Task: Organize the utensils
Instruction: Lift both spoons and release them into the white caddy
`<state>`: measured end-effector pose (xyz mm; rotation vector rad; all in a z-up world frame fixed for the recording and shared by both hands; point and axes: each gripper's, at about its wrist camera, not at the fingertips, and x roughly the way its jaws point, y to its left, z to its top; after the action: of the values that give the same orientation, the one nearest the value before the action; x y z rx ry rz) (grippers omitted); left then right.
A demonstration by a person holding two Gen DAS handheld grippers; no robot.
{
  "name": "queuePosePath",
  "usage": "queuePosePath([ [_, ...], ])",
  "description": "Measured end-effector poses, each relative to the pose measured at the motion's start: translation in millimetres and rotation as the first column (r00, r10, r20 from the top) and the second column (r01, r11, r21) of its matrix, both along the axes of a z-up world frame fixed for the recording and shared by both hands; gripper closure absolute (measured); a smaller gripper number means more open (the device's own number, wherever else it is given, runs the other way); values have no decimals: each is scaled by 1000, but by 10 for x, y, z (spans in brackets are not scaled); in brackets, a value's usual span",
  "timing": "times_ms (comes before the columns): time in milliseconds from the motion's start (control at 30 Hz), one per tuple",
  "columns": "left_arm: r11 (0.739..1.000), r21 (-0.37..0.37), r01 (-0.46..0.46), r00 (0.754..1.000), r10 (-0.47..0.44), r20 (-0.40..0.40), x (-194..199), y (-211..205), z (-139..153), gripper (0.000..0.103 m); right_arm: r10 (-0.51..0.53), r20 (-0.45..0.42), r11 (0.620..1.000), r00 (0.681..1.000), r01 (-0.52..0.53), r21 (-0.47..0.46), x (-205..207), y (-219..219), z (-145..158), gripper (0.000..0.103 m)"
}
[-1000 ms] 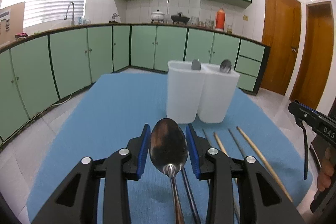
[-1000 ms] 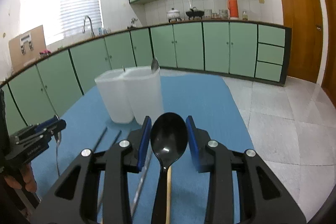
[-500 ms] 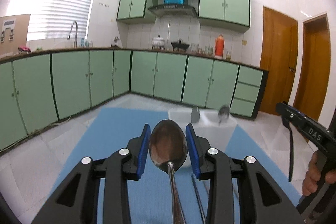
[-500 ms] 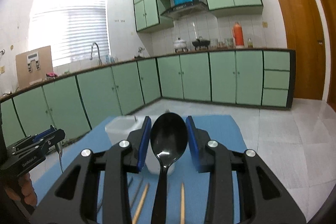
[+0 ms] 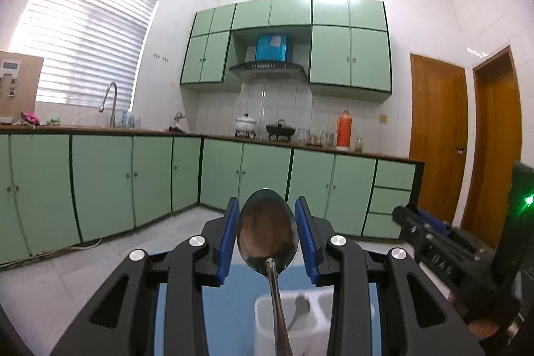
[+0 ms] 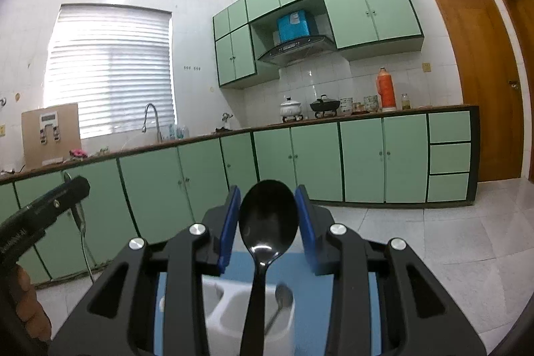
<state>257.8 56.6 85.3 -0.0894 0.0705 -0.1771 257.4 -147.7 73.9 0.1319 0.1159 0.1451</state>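
Spoons fill both of my wrist views. My left gripper (image 5: 267, 236) has its jaws clenched on a metal spoon (image 5: 268, 237), bowl up between the blue pads (image 5: 228, 239), handle running down to 6 o'clock. My right gripper (image 6: 268, 222) has its jaws clenched on a black spoon (image 6: 268, 219) the same way.

Directly below the left gripper, at 6 o'clock in the left view, sits the white holder (image 5: 310, 316) on the blue desk (image 5: 230, 296), with 1 spoon's bowl showing inside a compartment. In the right view the same holder (image 6: 220, 312) shows 2 compartments side by side; a metal spoon leans in the one at 5 o'clock, and the black spoon's handle crosses in front of the divider.

At 4 o'clock in the left view, the other gripper's black body (image 5: 444, 249) crowds the frame edge, just beside my left one. At 8 o'clock in the right view, the left gripper's nose (image 6: 50, 202) juts in with the metal spoon's handle hanging below it, and a hand (image 6: 30, 309) shows at the frame's edge.

Beyond, at 12 o'clock, green cabinets (image 5: 260, 179), a counter with pots and an orange flask (image 5: 343, 130), and wooden doors (image 5: 437, 139) at 3 o'clock, all well apart from the desk.
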Motion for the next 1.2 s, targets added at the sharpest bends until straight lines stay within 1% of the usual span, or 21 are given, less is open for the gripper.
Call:
queuePosePath([
  [167,1000,5,-12,1000,12,28,402,-112,-24,69,-20,-3,1000,1000,20,7,340,31,-87,70],
  [333,1000,17,1,1000,-1,13,694,-207,-206,69,-27,-35,1000,999,27,3,588,95,-247,70],
  [467,1000,26,16,1000,-15,-19,847,-258,-377,69,-21,-53,1000,998,21,0,633,138,-391,70],
  [667,999,36,31,998,-29,-61,877,-248,-597,69,-6,-82,1000,997,4,-29,597,209,-555,70],
  [867,999,48,21,994,-15,-109,855,-197,-707,68,-2,-102,999,995,-3,-41,442,207,-625,69],
  [1000,999,47,14,993,-8,-115,771,-175,-742,60,-7,-117,999,993,3,-33,361,176,-651,66],
  [1067,999,52,11,994,-5,-111,695,-164,-752,57,-8,-120,1000,993,4,-30,307,159,-651,66],
  [1133,998,55,8,994,-2,-110,637,-153,-761,54,-12,-122,1000,992,8,-30,246,150,-653,61],
  [1200,999,54,6,994,0,-113,577,-134,-775,51,-19,-124,1000,992,16,-26,172,121,-644,59],
])
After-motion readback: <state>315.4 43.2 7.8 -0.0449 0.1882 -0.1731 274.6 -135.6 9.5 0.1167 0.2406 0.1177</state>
